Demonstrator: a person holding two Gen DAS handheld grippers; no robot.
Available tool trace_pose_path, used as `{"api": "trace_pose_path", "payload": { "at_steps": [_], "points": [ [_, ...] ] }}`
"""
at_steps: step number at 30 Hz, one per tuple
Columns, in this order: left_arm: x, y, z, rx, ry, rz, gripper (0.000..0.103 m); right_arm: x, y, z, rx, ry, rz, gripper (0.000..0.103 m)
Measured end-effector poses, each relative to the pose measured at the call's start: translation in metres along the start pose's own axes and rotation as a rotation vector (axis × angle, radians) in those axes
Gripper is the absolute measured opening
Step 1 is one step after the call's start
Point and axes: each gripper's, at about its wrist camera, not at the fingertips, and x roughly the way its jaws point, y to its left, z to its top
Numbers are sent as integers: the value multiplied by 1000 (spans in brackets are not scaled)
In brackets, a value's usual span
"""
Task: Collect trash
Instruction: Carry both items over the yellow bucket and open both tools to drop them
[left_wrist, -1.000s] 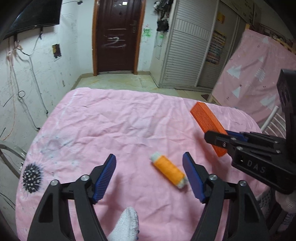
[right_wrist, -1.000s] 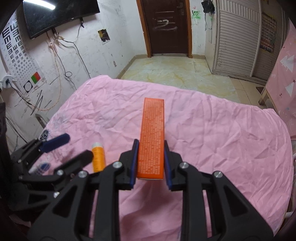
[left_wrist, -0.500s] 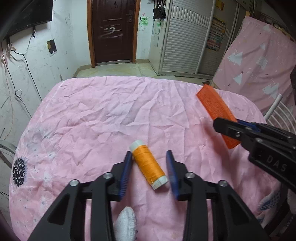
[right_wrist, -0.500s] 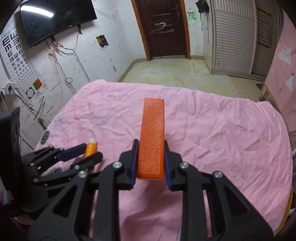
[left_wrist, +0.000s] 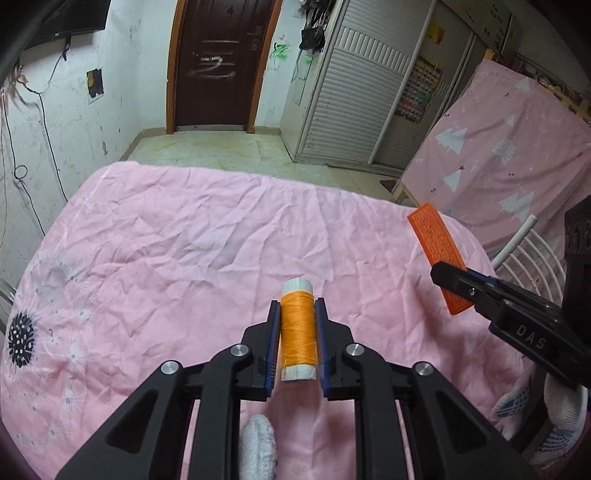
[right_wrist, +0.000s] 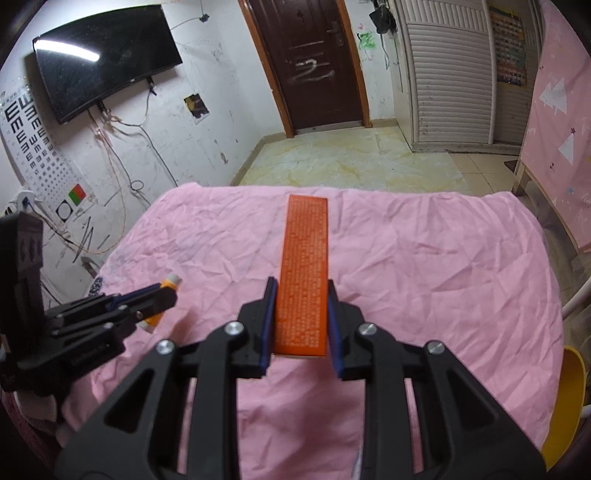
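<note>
Left tool (left_wrist: 297, 332) pinching orange thread spool (left_wrist: 297, 334), right tool (right_wrist: 300, 317), marked "DAS", clamping printed orange box (right_wrist: 304, 273)

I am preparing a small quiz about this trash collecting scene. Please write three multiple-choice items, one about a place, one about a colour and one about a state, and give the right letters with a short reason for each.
1. Where is the spool of orange thread?
A. between the fingers of the left gripper
B. on the floor by the door
C. on top of the wardrobe

2. What colour is the wrinkled cloth that covers the table?
A. green
B. pink
C. white

3. In what state is the right gripper?
A. wide open, with nothing in it
B. shut, with nothing in it
C. shut on the long flat orange box

Answers:
1 A, the blue pads stand against both sides of the spool.
2 B, both wrist views show pink fabric.
3 C, the pads press on the near end of the box.
</note>
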Motion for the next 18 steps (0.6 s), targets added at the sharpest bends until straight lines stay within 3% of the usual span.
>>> {"api": "trace_pose_path", "payload": {
  "at_steps": [18],
  "points": [
    [-28,-124,11,203,-81,-49,8,-70,-91,-15,146,-129,-49,23]
  ]
}}
